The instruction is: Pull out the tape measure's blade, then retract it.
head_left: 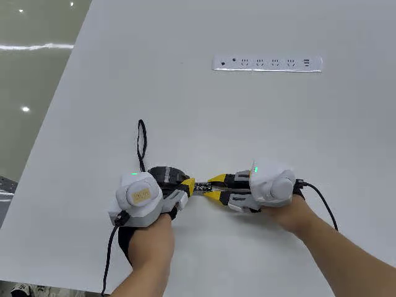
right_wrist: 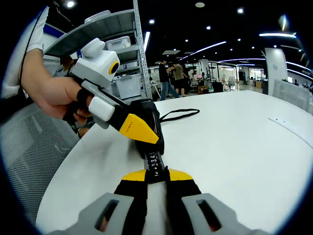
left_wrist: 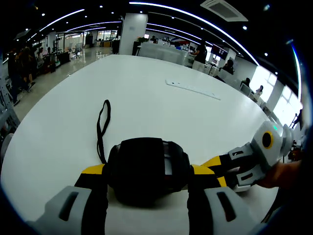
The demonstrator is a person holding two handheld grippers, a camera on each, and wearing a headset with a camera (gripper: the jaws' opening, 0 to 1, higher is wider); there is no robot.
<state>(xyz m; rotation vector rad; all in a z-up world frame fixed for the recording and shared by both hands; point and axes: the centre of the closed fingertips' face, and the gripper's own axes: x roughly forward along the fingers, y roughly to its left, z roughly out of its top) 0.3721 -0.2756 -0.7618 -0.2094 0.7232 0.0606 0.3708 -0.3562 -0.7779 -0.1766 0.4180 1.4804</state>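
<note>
bright, even overhead light washes the white table [head_left: 247, 124] in the head view, leaving only faint soft shadows, while the glossy floor [head_left: 31, 74] throws back streaks of glare. both gripper views bow strongly toward their edges, bending the ceiling strip lights [left_wrist: 195, 17] against a dark ceiling.

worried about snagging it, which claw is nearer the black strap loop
Left. The left claw is clamped on the tape measure case, whose strap loop trails beyond it; the right claw grips the blade on the case's opposite side.
</note>
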